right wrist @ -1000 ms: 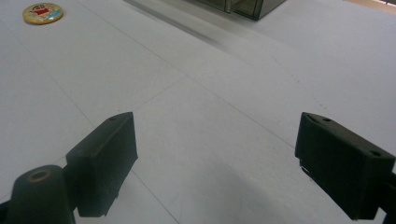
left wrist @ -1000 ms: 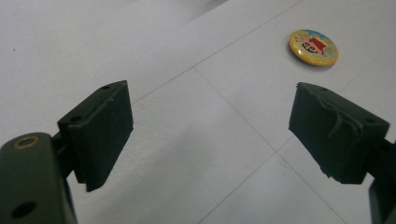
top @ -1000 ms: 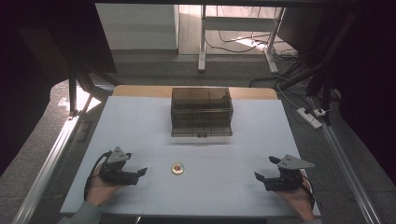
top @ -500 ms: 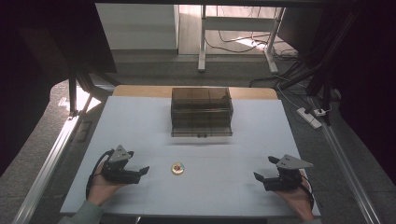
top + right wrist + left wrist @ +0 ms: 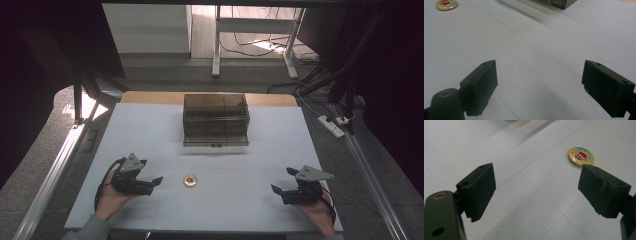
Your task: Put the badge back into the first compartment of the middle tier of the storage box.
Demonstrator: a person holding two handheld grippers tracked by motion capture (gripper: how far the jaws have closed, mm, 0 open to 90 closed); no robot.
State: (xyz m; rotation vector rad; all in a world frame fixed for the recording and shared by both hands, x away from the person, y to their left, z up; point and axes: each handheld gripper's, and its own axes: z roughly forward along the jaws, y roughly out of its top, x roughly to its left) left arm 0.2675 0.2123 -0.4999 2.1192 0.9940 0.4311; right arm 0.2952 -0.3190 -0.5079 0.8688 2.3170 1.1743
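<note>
lab/test room | white table [image 5: 150, 125] | floor cables [image 5: 250, 47] | power strip [image 5: 331, 126] | metal frame rails [image 5: 50, 175]

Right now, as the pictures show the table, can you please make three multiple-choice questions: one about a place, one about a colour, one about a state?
1. Where does the round badge lie?
A. inside the drawer box
B. on the table between the two grippers
C. in the jaws of the right gripper

2. What is the main colour of the badge's face?
A. yellow
B. blue
C. black

3. How do the jaws of the left gripper stand?
A. shut on the badge
B. shut on nothing
C. open

Answers:
1. B, it rests on the white table, nearer the left gripper than the right gripper, in front of the drawer box.
2. A, the left gripper view shows a yellow face with a red figure.
3. C, a wide gap shows between its jaws.
</note>
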